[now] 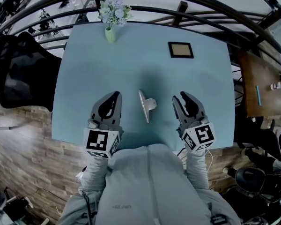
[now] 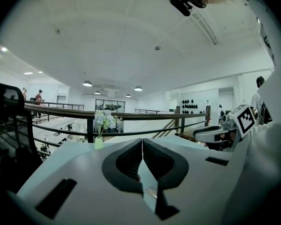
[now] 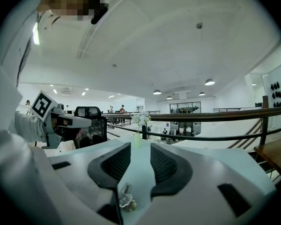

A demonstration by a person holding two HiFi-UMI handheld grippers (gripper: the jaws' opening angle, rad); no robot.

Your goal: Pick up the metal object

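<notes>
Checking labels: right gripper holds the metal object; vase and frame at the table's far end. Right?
No: the metal object lies loose on the table, beside the right gripper, which is open and empty (head view). Vase and frame are at the far end.

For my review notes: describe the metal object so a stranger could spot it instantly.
Find the pale blue table. By its near edge, between the left claw and right claw, lies the metal object: a slim silver bar with a stub, unlike the flower vase and dark frame farther back.
</notes>
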